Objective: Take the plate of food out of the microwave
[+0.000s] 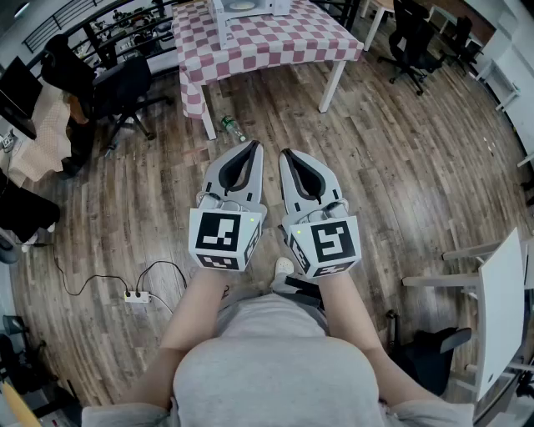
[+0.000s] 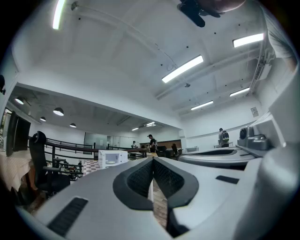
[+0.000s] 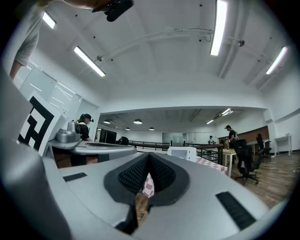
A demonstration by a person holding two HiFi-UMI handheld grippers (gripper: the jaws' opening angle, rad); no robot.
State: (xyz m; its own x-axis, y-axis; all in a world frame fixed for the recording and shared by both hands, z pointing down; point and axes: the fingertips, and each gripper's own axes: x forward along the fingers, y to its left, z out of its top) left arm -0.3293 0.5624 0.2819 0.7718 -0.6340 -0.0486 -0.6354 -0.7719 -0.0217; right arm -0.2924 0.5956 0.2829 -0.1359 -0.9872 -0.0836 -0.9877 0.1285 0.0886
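Forearms [image 1: 198, 310] nearest the camera held the left gripper [image 1: 252, 147] and right gripper [image 1: 287, 154] level and side by side, jaws pressed together on nothing, probably because the white microwave [image 1: 246, 7], its plate not discernible, stood well away on the far checked-cloth table [image 1: 267, 42].

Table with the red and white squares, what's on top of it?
A white microwave stands on the checkered table. Its inside is too small to make out, and the head view's top edge cuts off the table's far part.
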